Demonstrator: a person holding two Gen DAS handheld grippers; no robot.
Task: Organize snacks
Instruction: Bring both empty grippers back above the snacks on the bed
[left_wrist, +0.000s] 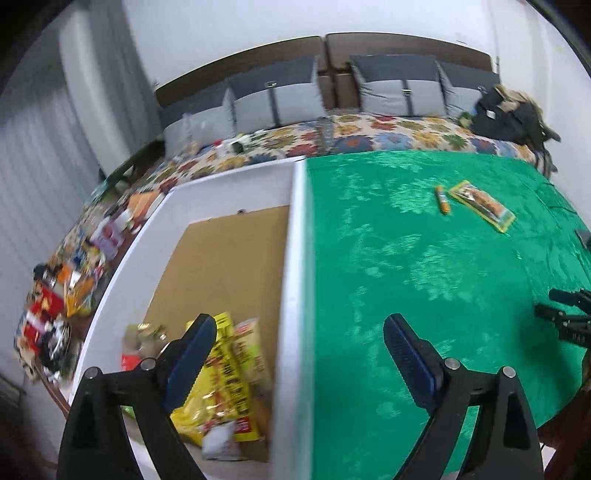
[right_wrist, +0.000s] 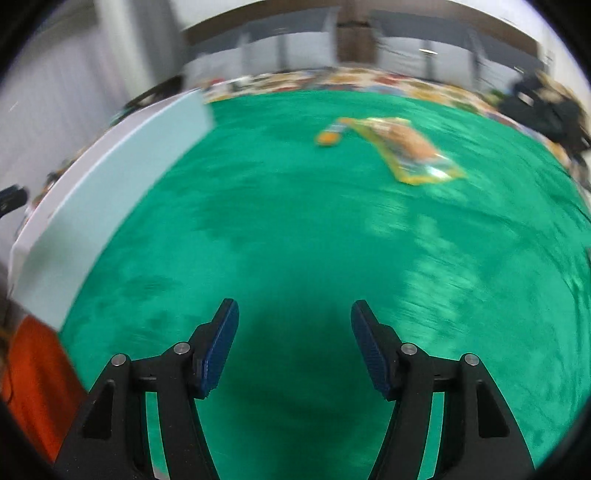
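A white box (left_wrist: 295, 236) with a cardboard floor stands on the green cloth (left_wrist: 406, 258). Inside its near end lie a yellow snack bag (left_wrist: 225, 387) and other packets. My left gripper (left_wrist: 299, 332) is open and empty, straddling the box's right wall. A flat yellow-edged snack packet (left_wrist: 482, 205) and a small orange tube (left_wrist: 442, 199) lie on the cloth at the far right. My right gripper (right_wrist: 293, 332) is open and empty above bare cloth; the packet (right_wrist: 410, 147) and the tube (right_wrist: 328, 136) lie ahead of it. The box (right_wrist: 103, 206) is at its left.
A bed with a flowered cover (left_wrist: 369, 136), grey pillows (left_wrist: 399, 88) and a black bag (left_wrist: 509, 114) lies beyond the cloth. Many loose snack packets (left_wrist: 62, 295) lie left of the box. The right gripper's tips (left_wrist: 565, 314) show at the right edge.
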